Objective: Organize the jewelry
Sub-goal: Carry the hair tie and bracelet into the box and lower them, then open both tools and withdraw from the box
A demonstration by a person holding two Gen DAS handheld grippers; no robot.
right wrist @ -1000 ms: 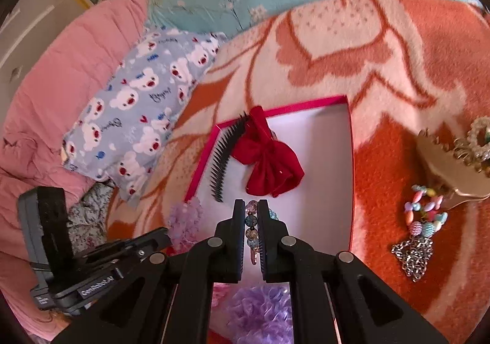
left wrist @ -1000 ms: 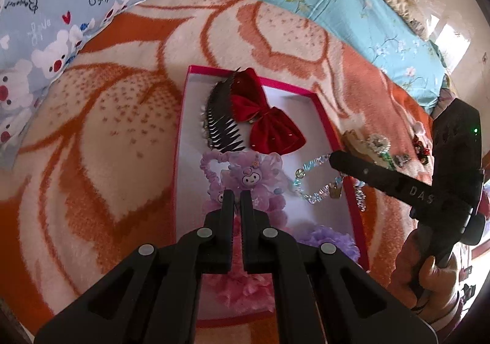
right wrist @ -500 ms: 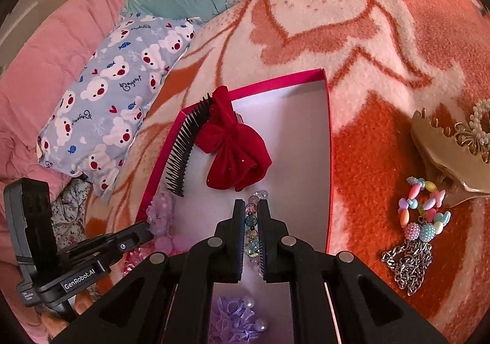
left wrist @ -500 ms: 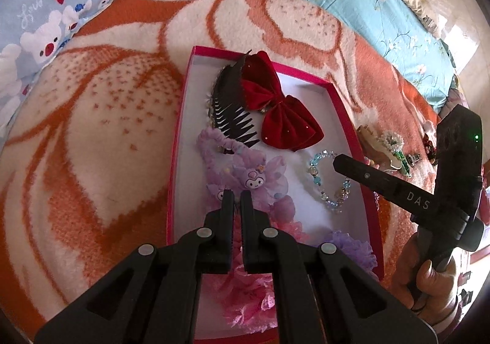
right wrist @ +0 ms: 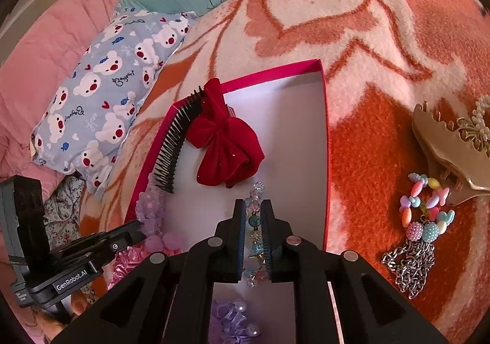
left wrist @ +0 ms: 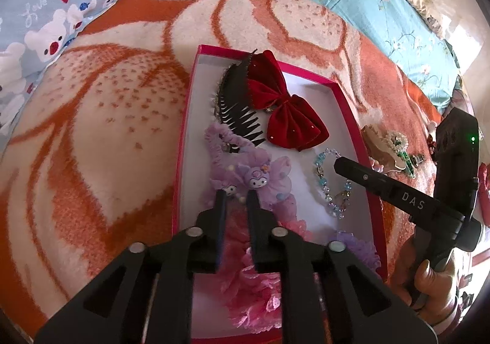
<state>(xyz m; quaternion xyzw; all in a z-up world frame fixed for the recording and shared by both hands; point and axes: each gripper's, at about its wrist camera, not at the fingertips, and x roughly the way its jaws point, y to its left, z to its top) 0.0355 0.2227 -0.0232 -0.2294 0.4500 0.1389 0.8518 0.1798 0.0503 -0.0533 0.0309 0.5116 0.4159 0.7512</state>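
Placing step. The right gripper (right wrist: 253,206) stands slightly parted around the bracelet (right wrist: 254,221), which lies in the box (right wrist: 325,142) near its right edge. The left gripper (left wrist: 235,194), slightly open and empty, hovers over the scrunchies (left wrist: 260,178). Next, probably: withdraw, then fetch the chain (right wrist: 410,264) from the blanket (right wrist: 367,160).

Ahead of the right gripper (right wrist: 253,206), the far right part of the pink box (right wrist: 326,142) shows bare white floor with room to pass. To its left the red bow (right wrist: 228,146) and black comb (right wrist: 174,142) block the way. The left gripper (left wrist: 235,195) faces purple hair ties (left wrist: 245,174) crowding its path; the bead bracelet (left wrist: 332,181) lies to its right.
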